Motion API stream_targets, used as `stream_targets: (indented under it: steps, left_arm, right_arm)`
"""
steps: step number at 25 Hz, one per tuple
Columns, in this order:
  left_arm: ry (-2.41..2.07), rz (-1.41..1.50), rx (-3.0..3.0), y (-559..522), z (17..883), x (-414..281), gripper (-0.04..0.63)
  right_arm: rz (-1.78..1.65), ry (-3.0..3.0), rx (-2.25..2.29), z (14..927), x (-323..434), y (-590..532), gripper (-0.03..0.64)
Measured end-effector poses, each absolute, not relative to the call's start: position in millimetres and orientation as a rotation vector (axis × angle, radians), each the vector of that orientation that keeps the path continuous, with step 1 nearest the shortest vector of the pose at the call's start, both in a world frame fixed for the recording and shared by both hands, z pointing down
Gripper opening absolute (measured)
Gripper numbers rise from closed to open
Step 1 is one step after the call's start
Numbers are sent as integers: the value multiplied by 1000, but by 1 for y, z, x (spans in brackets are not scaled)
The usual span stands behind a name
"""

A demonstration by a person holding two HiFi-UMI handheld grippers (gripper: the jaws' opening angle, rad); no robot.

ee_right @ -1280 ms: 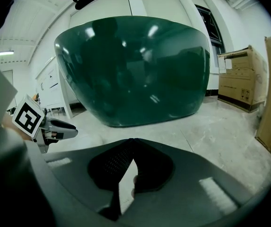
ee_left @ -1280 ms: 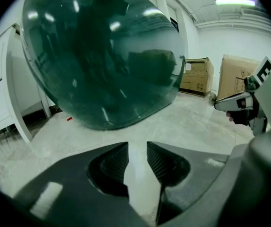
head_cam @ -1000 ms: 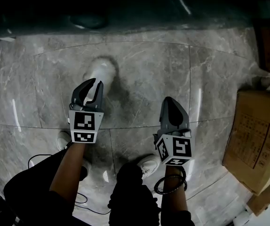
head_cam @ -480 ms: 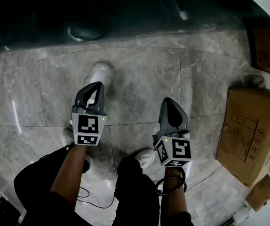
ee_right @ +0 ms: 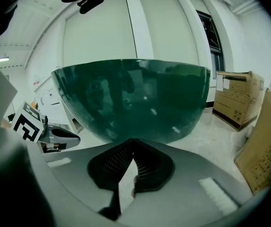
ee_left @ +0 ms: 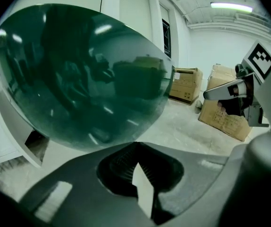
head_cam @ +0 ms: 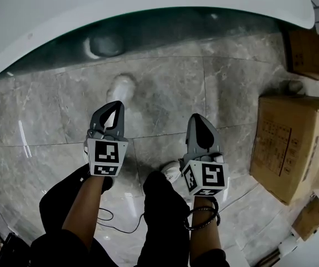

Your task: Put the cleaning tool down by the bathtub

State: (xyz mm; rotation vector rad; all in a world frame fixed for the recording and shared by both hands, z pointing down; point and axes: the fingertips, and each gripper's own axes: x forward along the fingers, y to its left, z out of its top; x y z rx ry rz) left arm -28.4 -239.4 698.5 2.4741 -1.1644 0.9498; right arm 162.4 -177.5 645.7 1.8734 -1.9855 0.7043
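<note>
The person stands facing the bathtub (head_cam: pixel 148 4) with both claws held out over the marble floor (head_cam: pixel 43 121). The left gripper (head_cam: pixel 115 105) has its jaws together with nothing between them, and so does the right gripper (head_cam: pixel 198 119). A blurred white object (head_cam: pixel 121 87), probably the cleaning tool, lies on the floor just ahead of the left gripper, near the tub's dark side. Judging by that, the setting-down looks finished. What remains is to check that the tool rests flat and will not roll or tip. The person should then draw back straight, watching the cable (head_cam: pixel 115 218) by the feet and the cardboard box (head_cam: pixel 284 143) on the right.
</note>
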Motion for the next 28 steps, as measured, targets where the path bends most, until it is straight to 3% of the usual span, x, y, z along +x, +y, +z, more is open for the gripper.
stream_targets:
  steps: [28]
  left_arm:
    - [-1236, 883, 2469, -191, 383, -22, 0]
  right_arm:
    - [685, -2042, 1925, 353, 167, -150, 17]
